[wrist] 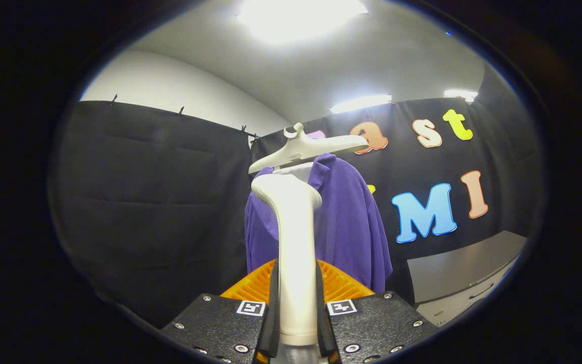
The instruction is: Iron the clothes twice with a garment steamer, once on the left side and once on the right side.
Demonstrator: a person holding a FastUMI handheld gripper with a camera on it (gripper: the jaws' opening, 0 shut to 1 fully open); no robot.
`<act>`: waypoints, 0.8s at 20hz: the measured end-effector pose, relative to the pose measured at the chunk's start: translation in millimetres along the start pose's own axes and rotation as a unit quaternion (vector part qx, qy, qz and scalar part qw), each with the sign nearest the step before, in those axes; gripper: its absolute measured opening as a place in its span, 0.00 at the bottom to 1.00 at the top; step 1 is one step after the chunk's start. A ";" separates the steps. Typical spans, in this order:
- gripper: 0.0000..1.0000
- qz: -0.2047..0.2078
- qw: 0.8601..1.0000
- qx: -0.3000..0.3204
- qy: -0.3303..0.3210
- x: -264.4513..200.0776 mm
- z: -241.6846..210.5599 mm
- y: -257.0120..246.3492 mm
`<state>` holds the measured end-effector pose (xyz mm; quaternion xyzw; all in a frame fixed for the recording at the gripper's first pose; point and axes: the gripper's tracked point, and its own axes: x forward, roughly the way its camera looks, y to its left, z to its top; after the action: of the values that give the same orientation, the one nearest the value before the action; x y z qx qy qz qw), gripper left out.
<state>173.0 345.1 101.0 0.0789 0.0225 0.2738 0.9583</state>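
- White plastic is what the tongs (pixel 297 323) are clamped on: the handle of the garment steamer (pixel 293 242) stands upright between the two fingers (pixel 271 323), and both fingers press against its sides, so the grip is closed on it.
- From the fingers the steamer's handle rises and flares into a broad rounded head at the top; that head sits right in front of the purple garment (pixel 346 222), level with its chest and collar. Whether the head touches the cloth I cannot tell.
- Behind the steamer the purple garment hangs on a white hanger (pixel 306 146), its fabric falling in loose folds, mostly to the right of the steamer, with a narrower strip to the steamer's left.
- The hanger's arms spread out just above the steamer's head, and a small hook or knob tops it.
- On each side of the steamer's handle, low down, a small square black-and-white marker (pixel 250 308) is stuck on the tongs' dark body. It carries a pattern, not letters.
- No brand name or readable label can be made out on the steamer, the hanger or the garment.
- Well to the right of the steamer, and lower than the garment's hem, stands a grey counter (pixel 463 268) with a pale drawer front beneath its top.
- Above the steamer and the hanger, bright ceiling lights (pixel 301 12) glare against a white ceiling.
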 end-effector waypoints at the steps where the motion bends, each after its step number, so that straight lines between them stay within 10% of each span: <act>1: 0.30 0.000 1.000 0.001 -0.001 7.3 2.9 3.9; 16: 0.30 -0.007 0.999 -0.034 0.004 100.6 -6.6 54.8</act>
<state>229.2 445.0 103.5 0.0454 0.0179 0.2680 0.9622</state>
